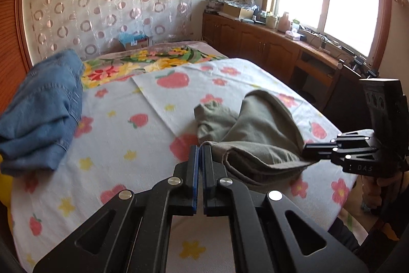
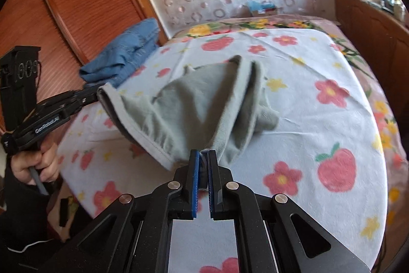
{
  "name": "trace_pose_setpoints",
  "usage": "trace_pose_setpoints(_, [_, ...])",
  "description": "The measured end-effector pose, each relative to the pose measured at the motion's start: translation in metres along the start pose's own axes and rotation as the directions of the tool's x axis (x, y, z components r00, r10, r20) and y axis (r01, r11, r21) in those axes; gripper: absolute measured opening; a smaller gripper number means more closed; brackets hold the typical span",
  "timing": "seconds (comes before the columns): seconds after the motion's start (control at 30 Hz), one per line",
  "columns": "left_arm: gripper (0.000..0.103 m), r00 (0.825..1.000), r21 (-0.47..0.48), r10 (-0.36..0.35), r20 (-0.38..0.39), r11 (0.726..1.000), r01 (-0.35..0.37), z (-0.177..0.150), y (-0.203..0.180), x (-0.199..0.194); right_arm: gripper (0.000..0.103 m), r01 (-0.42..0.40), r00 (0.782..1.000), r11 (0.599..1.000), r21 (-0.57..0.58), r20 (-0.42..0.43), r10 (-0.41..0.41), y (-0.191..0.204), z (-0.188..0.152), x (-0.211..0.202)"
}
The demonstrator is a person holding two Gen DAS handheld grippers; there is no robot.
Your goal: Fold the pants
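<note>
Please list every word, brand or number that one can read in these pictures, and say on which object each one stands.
"DAS": on the body of the right gripper, white letters, cut off at the picture's edge.
"GenRobot.AI", as best it reads: on the side of the left gripper, small and slightly blurred.
Labels on the cardboard box by the curtain: too small to read.

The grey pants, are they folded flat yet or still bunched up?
Bunched, not folded flat: the grey pants hang creased between the left tool and right tool, each shut on the waistband edge.

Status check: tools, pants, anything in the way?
Both tools, left and right, shut on grey-green cotton pants, lifted off bed. Folded blue denim garment lies clear, left.
</note>
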State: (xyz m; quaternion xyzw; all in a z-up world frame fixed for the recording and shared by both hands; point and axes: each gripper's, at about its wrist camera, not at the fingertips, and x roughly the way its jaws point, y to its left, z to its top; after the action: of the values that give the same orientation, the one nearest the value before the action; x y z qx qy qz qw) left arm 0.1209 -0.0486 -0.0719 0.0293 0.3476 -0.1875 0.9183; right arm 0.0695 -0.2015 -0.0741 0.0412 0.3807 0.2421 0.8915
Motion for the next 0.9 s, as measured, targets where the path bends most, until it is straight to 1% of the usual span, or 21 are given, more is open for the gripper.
trace_pose_setpoints(0.03, [0.003, 1.000, -0.001, 0.000, -0.002, 1.000, 0.000, -0.002, 0.001, 0.001, 0.011, 0.021, 1.000, 1.000, -0.004, 0.005, -0.021, 0.001, -0.002, 0.000])
trace_pose_setpoints(0.1, [0.003, 1.000, -0.005, -0.005, -0.007, 1.000, 0.005, -0.004, 0.002, 0.003, 0.021, 0.066, 0.998, 0.998, -0.014, 0.016, -0.066, 0.002, -0.004, 0.000])
trace_pose_setpoints(0.13, [0.003, 1.000, -0.008, -0.007, -0.007, 1.000, 0.007, -0.006, 0.003, 0.003, 0.032, 0.086, 0.996, 0.996, -0.007, 0.022, -0.085, 0.001, -0.004, 0.000])
trace_pose_setpoints(0.17, [0.003, 1.000, -0.010, -0.009, -0.007, 1.000, 0.008, -0.006, 0.003, 0.003, 0.036, 0.089, 0.996, 0.996, 0.006, 0.023, -0.089, -0.001, -0.005, 0.001])
trace_pose_setpoints(0.23, [0.003, 1.000, -0.010, -0.010, -0.009, 1.000, 0.009, -0.007, 0.004, 0.003, 0.036, 0.069, 0.997, 0.997, 0.024, 0.015, -0.069, -0.002, -0.008, 0.003])
trace_pose_setpoints(0.4, [0.003, 1.000, -0.014, -0.011, -0.015, 1.000, 0.011, -0.010, 0.005, 0.006, 0.037, 0.064, 0.998, 0.997, 0.033, -0.016, -0.064, -0.005, -0.002, 0.014])
trace_pose_setpoints(0.43, [0.003, 1.000, -0.013, -0.011, -0.016, 1.000, 0.011, -0.011, 0.005, 0.006, 0.037, 0.065, 0.998, 0.997, 0.031, -0.014, -0.064, 0.002, 0.002, 0.013])
trace_pose_setpoints(0.53, [0.003, 1.000, -0.016, -0.011, -0.023, 1.000, 0.010, -0.012, 0.006, 0.009, 0.037, 0.051, 0.999, 0.998, 0.025, -0.008, -0.050, 0.001, 0.004, 0.013])
trace_pose_setpoints(0.6, [0.003, 1.000, -0.022, -0.013, -0.023, 1.000, 0.013, -0.012, 0.007, 0.010, 0.031, 0.035, 0.999, 0.999, 0.018, -0.006, -0.035, 0.002, 0.006, 0.016])
trace_pose_setpoints(0.63, [0.003, 1.000, -0.024, -0.018, -0.021, 1.000, 0.017, -0.012, 0.007, 0.010, 0.022, 0.033, 0.999, 0.999, 0.014, -0.007, -0.033, 0.002, 0.006, 0.019])
trace_pose_setpoints(0.67, [0.003, 1.000, -0.026, -0.022, -0.017, 0.999, 0.021, -0.012, 0.007, 0.009, 0.009, 0.012, 1.000, 1.000, 0.016, -0.015, -0.012, 0.000, 0.007, 0.022])
trace_pose_setpoints(0.7, [0.003, 1.000, -0.029, -0.025, -0.009, 0.999, 0.025, -0.011, 0.006, 0.008, 0.006, -0.018, 1.000, 0.999, 0.026, -0.022, 0.019, 0.000, 0.006, 0.023])
trace_pose_setpoints(0.8, [0.003, 0.999, -0.025, -0.030, 0.016, 0.999, 0.030, -0.004, 0.003, -0.002, 0.004, -0.041, 0.999, 0.999, 0.021, 0.005, 0.041, 0.000, 0.007, 0.014])
trace_pose_setpoints(0.9, [0.003, 0.996, -0.021, -0.049, 0.072, 0.998, 0.051, 0.011, -0.003, -0.024, 0.004, -0.072, 0.995, 0.997, 0.022, 0.074, 0.070, 0.000, 0.018, -0.014])
